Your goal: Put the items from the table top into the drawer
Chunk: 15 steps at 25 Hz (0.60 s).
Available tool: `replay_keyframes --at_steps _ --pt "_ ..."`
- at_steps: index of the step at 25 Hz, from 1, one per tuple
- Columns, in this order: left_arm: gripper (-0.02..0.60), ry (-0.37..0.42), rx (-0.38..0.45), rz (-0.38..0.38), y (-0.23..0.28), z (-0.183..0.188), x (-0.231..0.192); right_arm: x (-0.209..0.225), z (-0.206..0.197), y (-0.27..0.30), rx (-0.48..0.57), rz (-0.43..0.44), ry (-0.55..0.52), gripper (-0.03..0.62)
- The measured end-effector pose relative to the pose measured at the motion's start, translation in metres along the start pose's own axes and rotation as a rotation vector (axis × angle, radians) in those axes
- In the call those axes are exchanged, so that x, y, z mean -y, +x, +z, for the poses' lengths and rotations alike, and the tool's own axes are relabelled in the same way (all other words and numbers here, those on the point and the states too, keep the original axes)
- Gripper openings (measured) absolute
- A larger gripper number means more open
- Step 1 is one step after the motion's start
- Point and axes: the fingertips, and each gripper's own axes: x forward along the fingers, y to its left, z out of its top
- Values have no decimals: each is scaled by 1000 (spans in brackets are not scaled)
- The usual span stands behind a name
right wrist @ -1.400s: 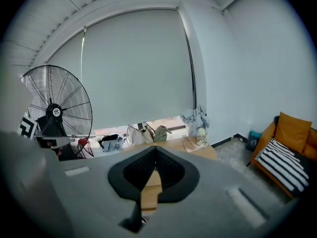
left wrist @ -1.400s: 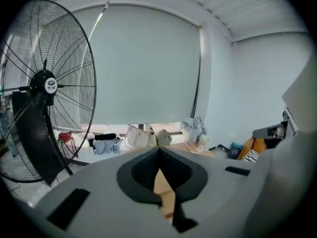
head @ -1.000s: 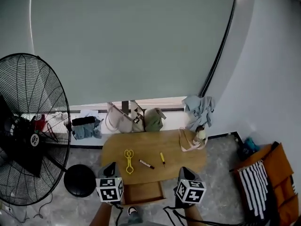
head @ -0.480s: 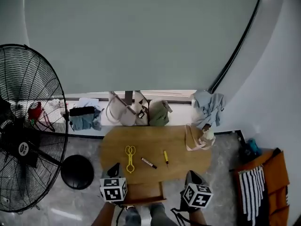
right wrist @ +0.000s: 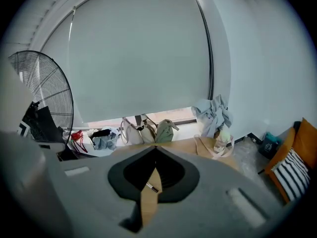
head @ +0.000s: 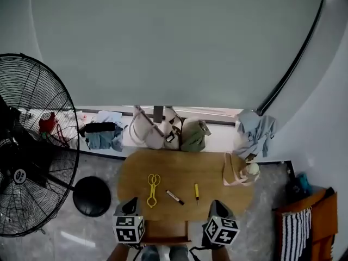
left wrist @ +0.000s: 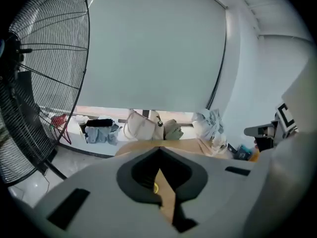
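My left gripper (left wrist: 158, 151) and right gripper (right wrist: 155, 150) hover at the near edge of the oval wooden tabletop (head: 185, 166), each with its tips pressed together and nothing pinched. Their grey bodies block most of the table in both gripper views. Only a fleck of yellow shows through the wedge behind the left tips, and a slim dark-and-white marker pen (right wrist: 152, 188) behind the right. From above, the open wooden drawer (head: 166, 231) under the near edge is half covered by the grippers' marker cubes and cut off by the frame's bottom, so I cannot tell what lies inside. Three small things lie in a row on the near half of the top, apart from one another. A yellow plastic scissor-handled tool (head: 153, 189) sits toward the left end, its loops pointing to the far edge. The marker pen lies aslant at the middle, and a short yellow pen with a dark tip (head: 196, 191) lies just to its right. A beige cloth tote bag (head: 235, 170) slumps at the right end with a pale bottle (head: 251, 169) against it, too small to make out further. The far half of the top is bare wood. The round black base (head: 91, 196) of a large black wire-caged fan (head: 32, 145) stands on the floor just beside the left end. Handbags (head: 149, 135) and clothes (head: 103, 136) crowd the pale window ledge (head: 217, 141) beyond the far edge.
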Motion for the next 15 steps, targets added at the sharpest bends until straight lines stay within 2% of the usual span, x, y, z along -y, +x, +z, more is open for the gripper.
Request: replay_keyframes --at_steps 6,15 --pt "-6 19 -69 19 48 -42 2 27 -47 52 -89 -9 24 5" --pt "-6 -37 -140 75 127 -125 -13 47 -125 131 -181 15 28 6"
